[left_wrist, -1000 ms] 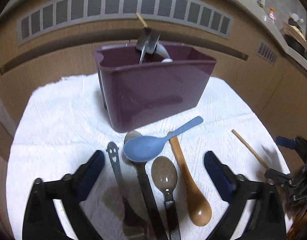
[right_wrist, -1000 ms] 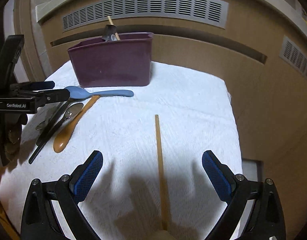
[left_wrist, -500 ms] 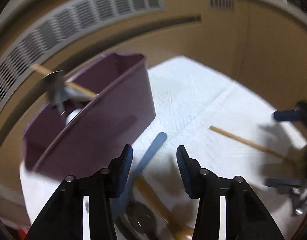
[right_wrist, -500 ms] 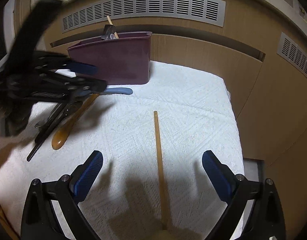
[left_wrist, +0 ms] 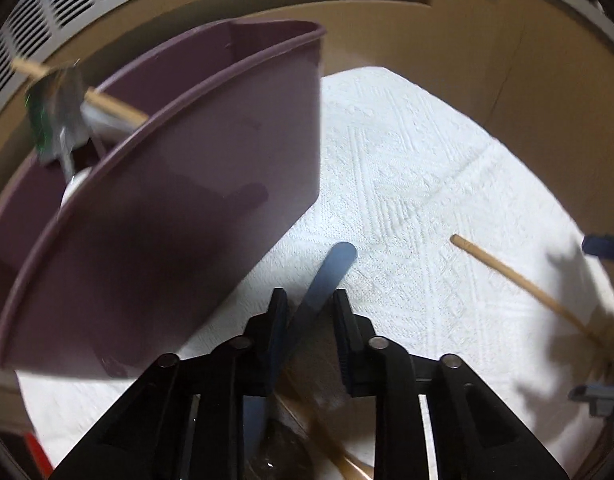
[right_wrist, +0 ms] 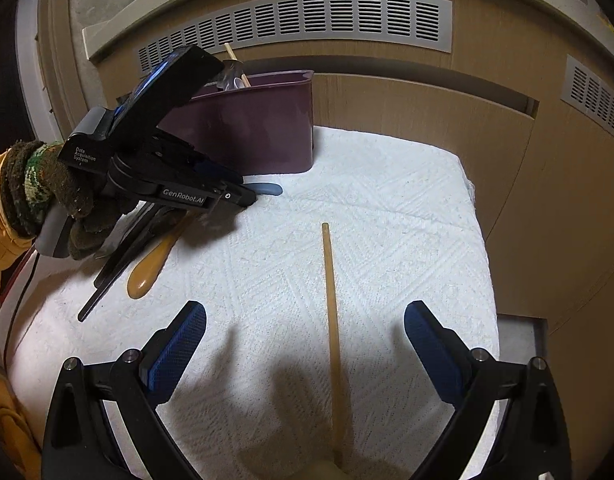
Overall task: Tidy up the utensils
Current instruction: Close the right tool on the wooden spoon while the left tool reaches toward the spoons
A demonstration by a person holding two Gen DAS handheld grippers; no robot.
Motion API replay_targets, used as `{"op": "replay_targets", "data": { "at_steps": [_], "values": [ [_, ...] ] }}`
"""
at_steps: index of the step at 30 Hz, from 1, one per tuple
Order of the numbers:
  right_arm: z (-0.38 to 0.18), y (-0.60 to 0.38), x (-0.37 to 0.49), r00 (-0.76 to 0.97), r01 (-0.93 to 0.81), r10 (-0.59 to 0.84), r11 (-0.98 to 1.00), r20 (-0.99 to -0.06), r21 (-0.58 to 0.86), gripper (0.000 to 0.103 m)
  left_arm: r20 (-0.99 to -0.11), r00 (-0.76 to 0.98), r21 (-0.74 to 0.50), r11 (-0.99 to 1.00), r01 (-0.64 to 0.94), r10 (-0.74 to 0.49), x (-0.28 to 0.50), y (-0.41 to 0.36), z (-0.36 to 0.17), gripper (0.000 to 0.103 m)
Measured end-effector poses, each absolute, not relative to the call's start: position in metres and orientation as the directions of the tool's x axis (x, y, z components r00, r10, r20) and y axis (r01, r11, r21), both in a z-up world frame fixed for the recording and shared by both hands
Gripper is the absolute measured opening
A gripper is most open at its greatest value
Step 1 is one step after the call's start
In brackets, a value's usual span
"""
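A purple bin (left_wrist: pixel 179 216) (right_wrist: pixel 259 128) stands on the white towel (right_wrist: pixel 387 216) with a few utensils upright in it. My left gripper (left_wrist: pixel 307 304) straddles the handle of the blue spoon (left_wrist: pixel 327 276) beside the bin; its jaws are narrowed around the handle with small gaps showing. The spoon's tip pokes out past the left gripper in the right wrist view (right_wrist: pixel 269 189). My right gripper (right_wrist: pixel 305 332) is open above a long wooden stick (right_wrist: pixel 332 304) lying on the towel. A brown wooden spoon (right_wrist: pixel 151 266) and dark-handled utensils (right_wrist: pixel 115 268) lie under the left gripper.
Wooden cabinet panels with vent grilles (right_wrist: pixel 307 20) run behind the towel. The towel's right edge (right_wrist: pixel 483 248) drops off beside a cabinet. The wooden stick also shows in the left wrist view (left_wrist: pixel 519 280).
My left gripper has moved forward and down, turned, and narrowed from wide open to around the blue spoon's handle. The right gripper has stayed over the stick.
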State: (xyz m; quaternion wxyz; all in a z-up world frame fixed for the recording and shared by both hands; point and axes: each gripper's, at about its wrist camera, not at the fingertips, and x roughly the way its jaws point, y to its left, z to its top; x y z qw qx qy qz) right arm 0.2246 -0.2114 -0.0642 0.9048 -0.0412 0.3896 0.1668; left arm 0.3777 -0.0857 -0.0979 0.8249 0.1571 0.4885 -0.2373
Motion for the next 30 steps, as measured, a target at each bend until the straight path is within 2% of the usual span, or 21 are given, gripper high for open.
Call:
{"op": "replay_targets", "data": {
  "at_steps": [3,9,14,19,21,24,30],
  "values": [
    [-0.059,-0.210,0.223,0.641,-0.335,0.269,0.941,-0.719,0.053,0.098,-0.862,0.445,0.017,0.864,0.503,-0.243,0.365,-0.076,-0.095,0.010],
    [-0.041,-0.193,0.223,0.646,-0.351,0.262,0.936,-0.717,0.025,0.098,-0.771,0.547,-0.177,0.935,0.309,-0.327,0.319,-0.006,-0.060,0.009],
    [-0.043,-0.156,0.242,0.596,-0.397,0.281,0.917,-0.753,0.028,0.096,-0.687,0.660,-0.230,0.953,0.199,-0.304,0.274,0.046,-0.042,0.009],
    [-0.055,-0.108,0.269,0.536,-0.419,0.269,0.908,-0.801,0.024,0.052,-0.608,0.736,-0.273,0.949,0.157,-0.297,0.242,0.076,-0.039,0.009],
    [-0.061,-0.094,0.286,0.505,-0.396,0.265,0.917,-0.822,0.052,0.042,-0.585,0.756,-0.286,0.947,0.148,-0.295,0.232,0.082,-0.037,0.009],
    [-0.067,-0.079,0.304,0.492,-0.362,0.249,0.930,-0.834,0.063,0.040,-0.582,0.752,-0.318,0.938,0.140,-0.310,0.236,0.094,-0.044,0.009],
    [-0.082,-0.048,0.326,0.505,-0.317,0.157,0.948,-0.848,-0.013,0.037,-0.636,0.710,-0.345,0.934,0.090,-0.304,0.241,0.111,-0.062,0.011]
  ]
}}
